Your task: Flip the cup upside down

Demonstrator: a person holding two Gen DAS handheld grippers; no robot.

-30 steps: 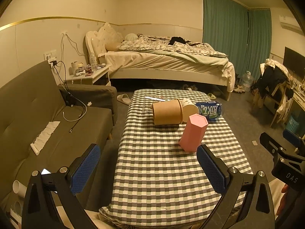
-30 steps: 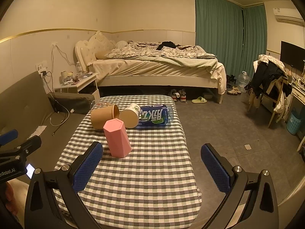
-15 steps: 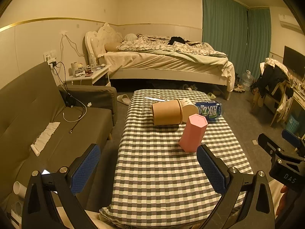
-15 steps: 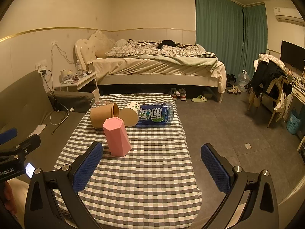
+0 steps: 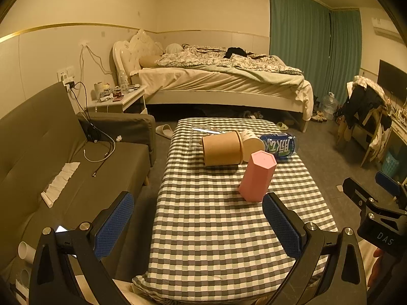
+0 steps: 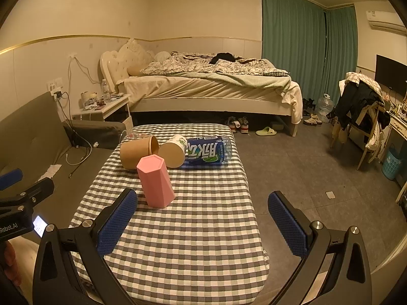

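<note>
So both grippers, left [image 5: 198, 225] and right [image 6: 203, 223], hover at the worktop's [image 5: 216, 241] near edge, jaws spread wide, holding nothing. Pink cup [image 5: 257, 176] stands mid-worktop, just before the toppled brown cup [image 5: 221, 151].

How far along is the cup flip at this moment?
Done: the pink cup stands with a closed face up, so it may already be flipped. In hand: nothing; the left tool and right tool are open and short of it. Left: unclear; the brown cup and paper cup lie sideways.
</note>
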